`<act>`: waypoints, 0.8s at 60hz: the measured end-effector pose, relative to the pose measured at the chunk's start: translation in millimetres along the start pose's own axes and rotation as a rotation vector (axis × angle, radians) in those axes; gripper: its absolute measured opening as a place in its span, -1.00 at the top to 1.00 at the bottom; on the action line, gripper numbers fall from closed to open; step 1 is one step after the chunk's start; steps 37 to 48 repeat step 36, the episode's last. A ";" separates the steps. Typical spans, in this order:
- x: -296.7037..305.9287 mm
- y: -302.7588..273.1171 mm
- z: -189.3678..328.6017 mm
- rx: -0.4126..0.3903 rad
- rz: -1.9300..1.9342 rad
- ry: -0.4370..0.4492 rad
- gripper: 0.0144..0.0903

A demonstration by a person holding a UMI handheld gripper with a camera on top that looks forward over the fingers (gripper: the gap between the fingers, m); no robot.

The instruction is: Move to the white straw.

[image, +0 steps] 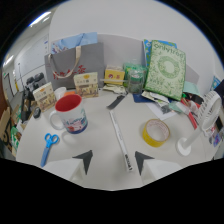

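Observation:
A long white wrapped straw (119, 136) lies on the white table (95, 142), running from the middle of the table toward my fingers, its printed near end just between the two dark fingertips. My gripper (113, 161) is open above the table, with one fingertip (85, 161) to the left of the straw and the other on its right. Nothing is held.
A red-and-white mug (70, 115) stands ahead on the left, blue scissors (48, 142) beside it. A yellow tape roll (156, 132) lies ahead on the right, a white stand (200, 125) beyond it. Bags, small boxes and a green book (166, 69) line the back.

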 end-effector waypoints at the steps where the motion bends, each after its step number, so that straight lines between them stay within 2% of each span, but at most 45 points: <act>1: 0.5 -0.5 2.6 -0.002 -0.001 0.000 -0.84; 20: 2.3 -8.6 31.6 -0.031 -0.014 -0.015 -0.84; 48: 2.2 -9.9 36.3 -0.038 -0.010 -0.020 -0.85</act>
